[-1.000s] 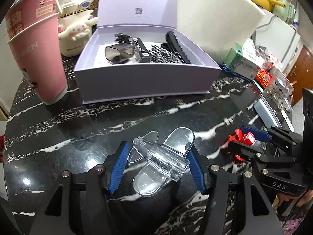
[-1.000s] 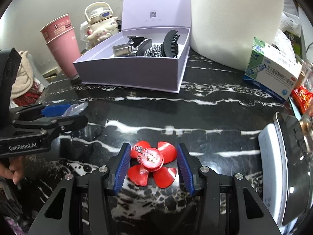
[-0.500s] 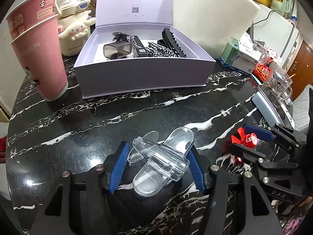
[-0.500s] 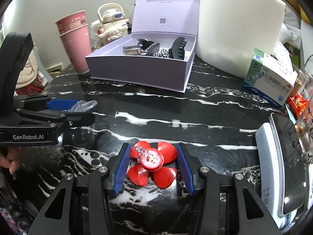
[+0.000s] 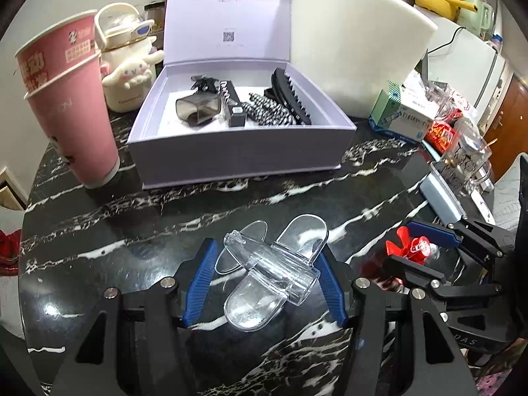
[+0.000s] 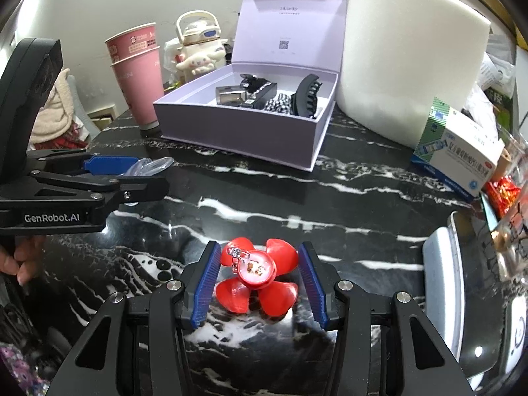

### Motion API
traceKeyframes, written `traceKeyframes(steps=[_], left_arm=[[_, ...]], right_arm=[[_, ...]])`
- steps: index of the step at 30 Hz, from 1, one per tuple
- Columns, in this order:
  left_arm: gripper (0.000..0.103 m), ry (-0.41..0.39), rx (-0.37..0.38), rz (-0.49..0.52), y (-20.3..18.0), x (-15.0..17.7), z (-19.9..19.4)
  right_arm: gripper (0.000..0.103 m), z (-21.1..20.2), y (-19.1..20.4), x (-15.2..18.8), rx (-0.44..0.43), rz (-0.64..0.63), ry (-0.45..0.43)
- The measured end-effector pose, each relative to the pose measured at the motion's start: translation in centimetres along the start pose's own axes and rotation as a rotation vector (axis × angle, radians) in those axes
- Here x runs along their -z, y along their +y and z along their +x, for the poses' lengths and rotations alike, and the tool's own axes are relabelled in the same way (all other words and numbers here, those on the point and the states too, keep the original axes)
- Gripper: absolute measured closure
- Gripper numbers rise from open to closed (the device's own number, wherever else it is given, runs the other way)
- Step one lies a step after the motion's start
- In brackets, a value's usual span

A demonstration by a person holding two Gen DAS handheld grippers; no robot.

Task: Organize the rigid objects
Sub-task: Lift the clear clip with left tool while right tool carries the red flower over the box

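Both claws are loaded: my left gripper (image 5: 265,275) is clamped on the clear hair clip (image 5: 269,272), its blue pads pressing the clip's sides, and my right gripper (image 6: 259,279) is closed around the red flower clip (image 6: 257,275), petals wedged between the pads. Each load hangs above the black marble table (image 6: 346,204), with the two tools side by side and near each other.

Ahead sits the lavender box (image 5: 237,151), lid propped upright, already holding a black claw clip (image 5: 290,97), a checkered clip (image 5: 270,114), a smoky clip (image 5: 198,107) and a dark bar clip (image 5: 232,105). I judge the step in hand to be carrying both clips over to that box.

To do it well, I would send one claw in at a time so the tools do not knock together over the opening. Lift each clip clear of the front wall before moving in, then aim for the bare floor at the box's left front rather than onto the pile. The clear clip looks slick and sits at a slant, so I would hold firm and let go only low inside. A pink cup stack (image 5: 69,105) stands just left of the box; I would keep my left approach away from it.
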State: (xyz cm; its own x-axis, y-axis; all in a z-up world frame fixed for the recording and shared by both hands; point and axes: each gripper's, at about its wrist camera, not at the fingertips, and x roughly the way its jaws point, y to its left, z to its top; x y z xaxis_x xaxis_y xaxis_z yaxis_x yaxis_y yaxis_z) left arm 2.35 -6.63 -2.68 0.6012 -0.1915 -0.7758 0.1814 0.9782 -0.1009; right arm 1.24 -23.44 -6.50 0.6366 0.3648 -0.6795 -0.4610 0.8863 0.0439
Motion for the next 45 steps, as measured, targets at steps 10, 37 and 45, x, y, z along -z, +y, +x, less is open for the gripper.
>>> traceKeyframes(steps=[10, 37, 45], left_arm=[[0.044, -0.037, -0.039, 0.052, -1.7, -2.6, -0.8], [0.044, -0.174, -0.086, 0.130, -2.1, -11.3, -3.3], [0.044, -0.193, -0.084, 0.122, -1.1, -13.6, -2.3]], right_arm=[[0.055, -0.8, -1.9, -2.2, 0.004, 0.019, -0.012], [0.055, -2.6, -3.4, -11.0, -0.035, -0.031, -0.130], [0.055, -2.3, -3.8, -13.3, -0.048, -0.032, -0.151]])
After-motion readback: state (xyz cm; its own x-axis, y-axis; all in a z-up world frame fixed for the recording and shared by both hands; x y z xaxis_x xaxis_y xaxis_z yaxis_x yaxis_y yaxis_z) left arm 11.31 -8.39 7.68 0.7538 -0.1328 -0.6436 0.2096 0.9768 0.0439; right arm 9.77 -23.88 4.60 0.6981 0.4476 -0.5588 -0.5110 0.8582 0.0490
